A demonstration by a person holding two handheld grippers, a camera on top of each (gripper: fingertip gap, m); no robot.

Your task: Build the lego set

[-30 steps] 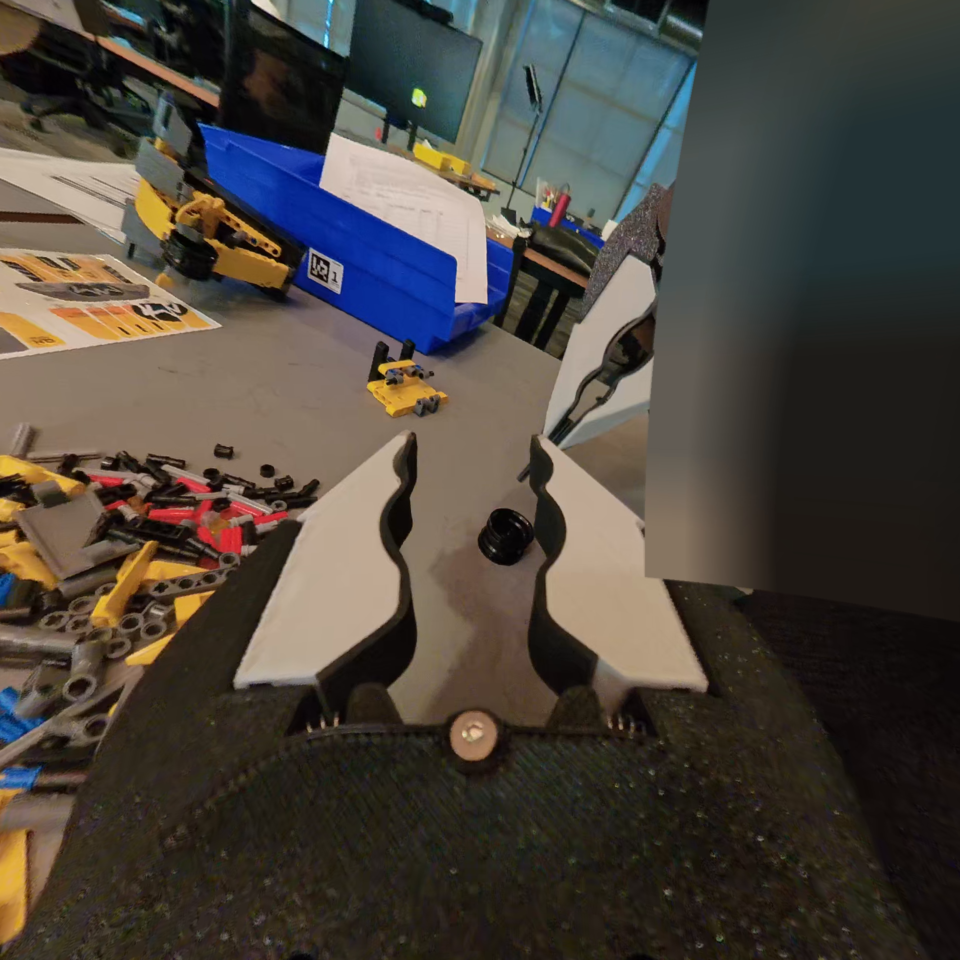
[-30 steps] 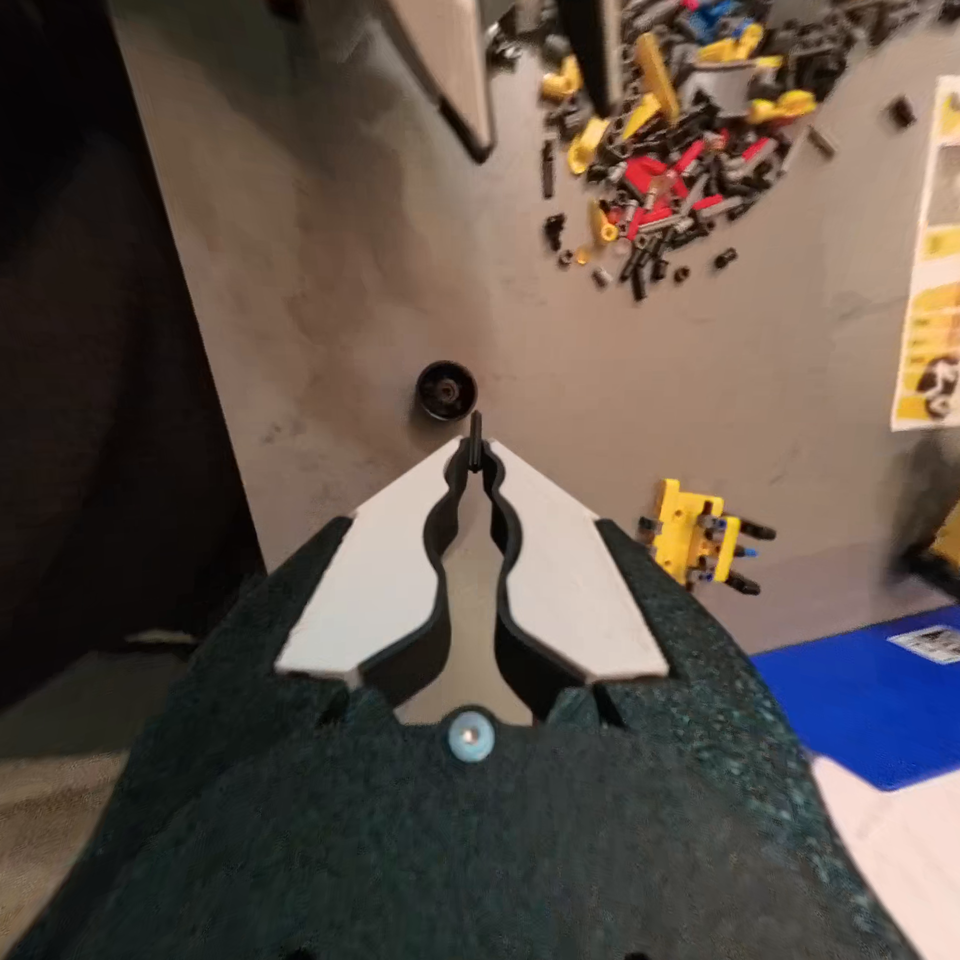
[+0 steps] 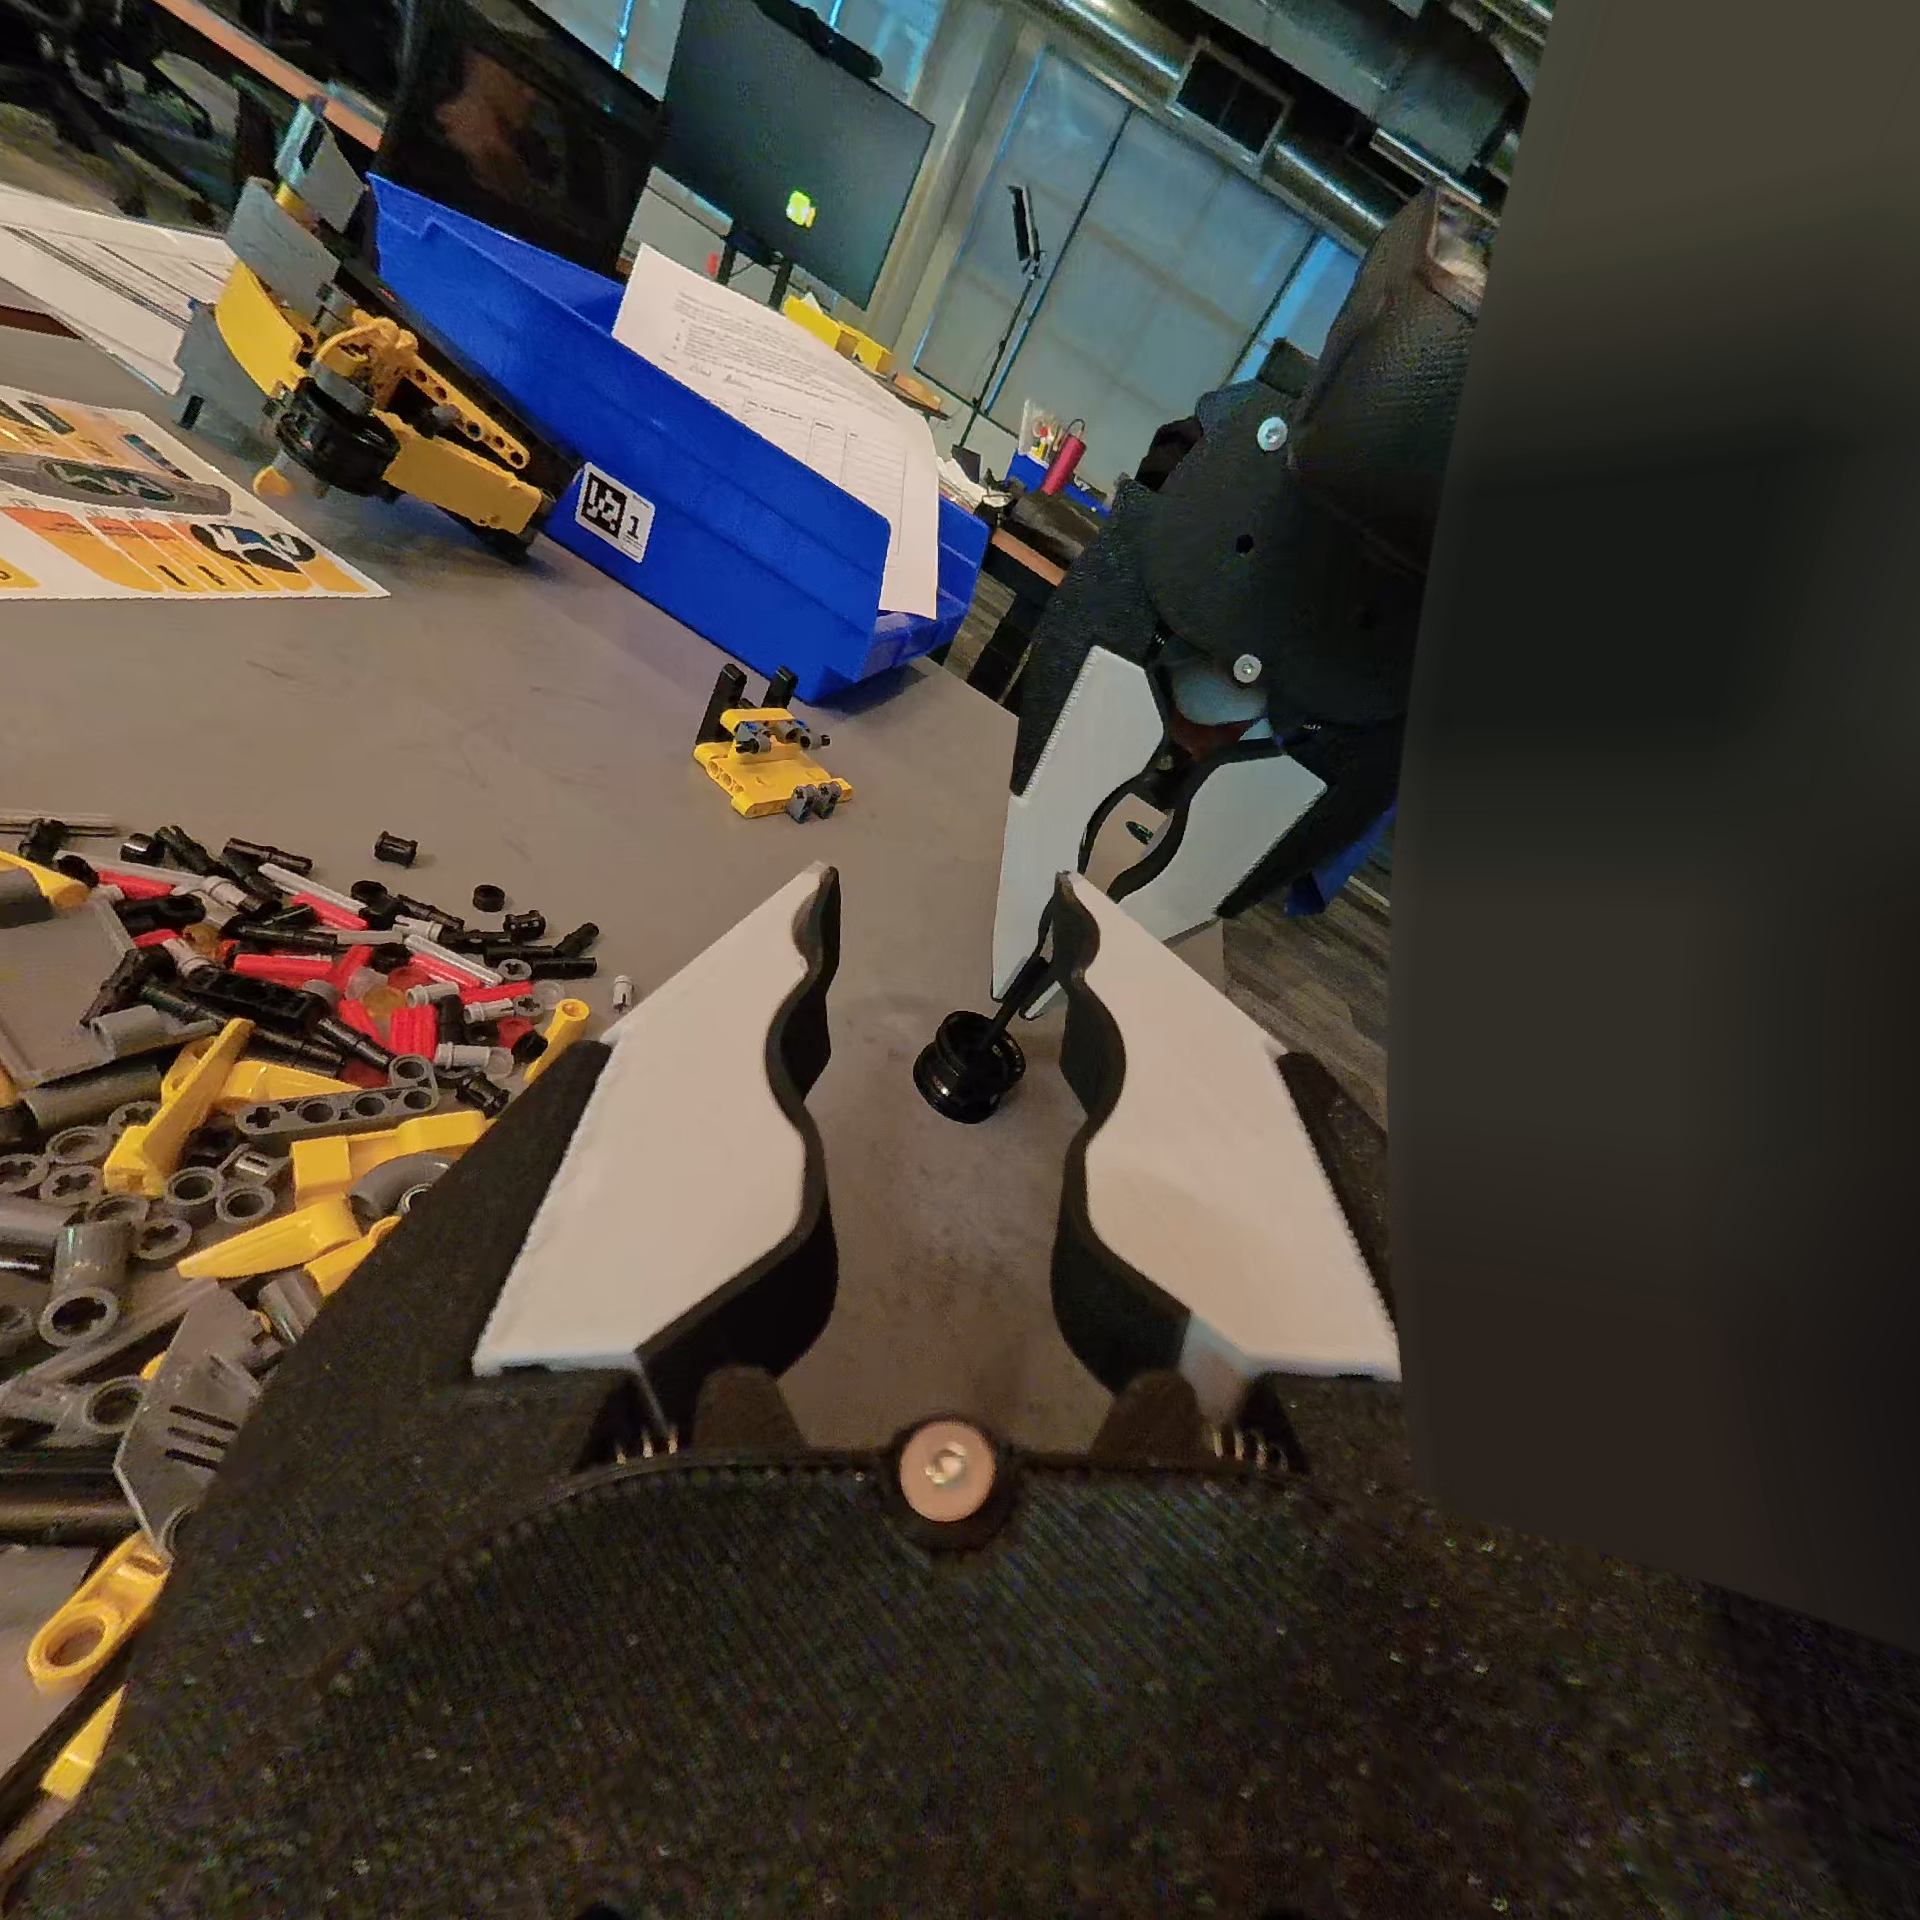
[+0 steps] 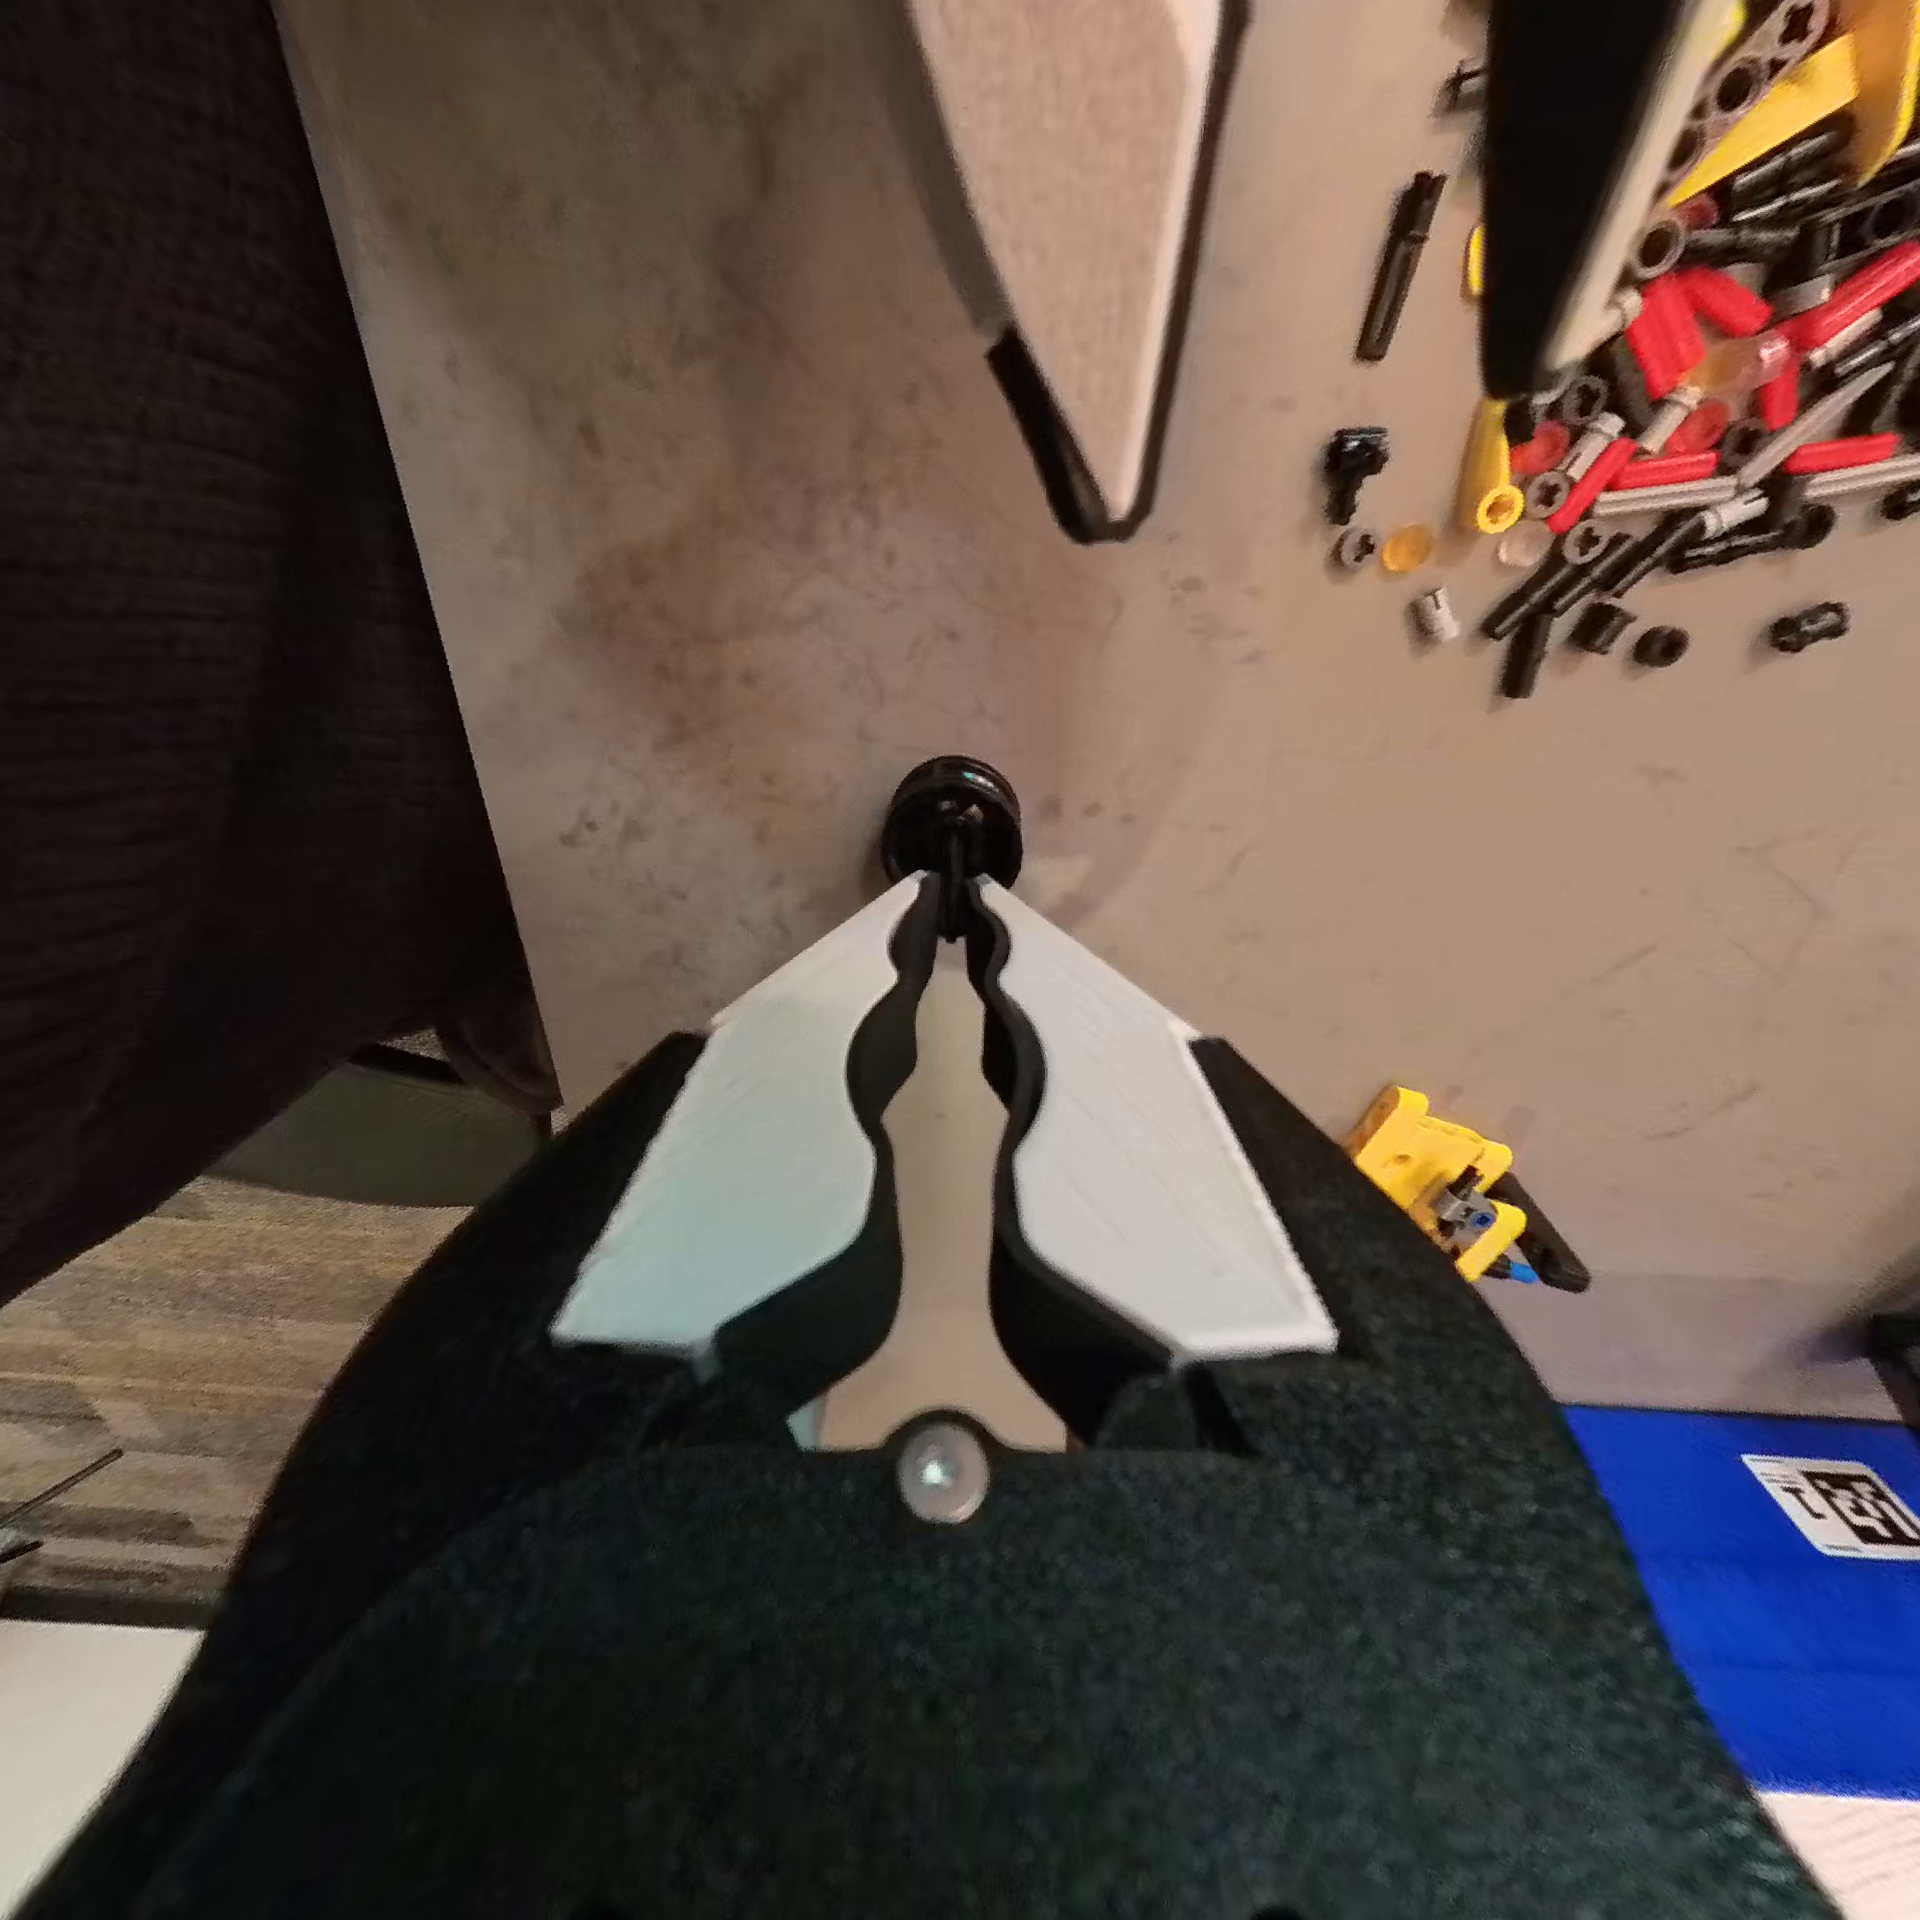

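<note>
My right hand-held gripper point(image 4: 951, 902) pinches a thin black axle point(image 3: 1020, 995), its tip at the small black wheel point(image 3: 966, 1065) on the surface point(image 3: 520, 727)

My left hand-held gripper point(image 3: 945, 935) is spread around that wheel; the loose parts pile point(image 3: 260, 1039) lies at nine o'clock

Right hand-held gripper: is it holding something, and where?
Yes. The right hand-held gripper pinches a thin black axle by its upper end; the left holds nothing.

Dim indoor light; wide-angle edge distortion; motion blur at top
</note>
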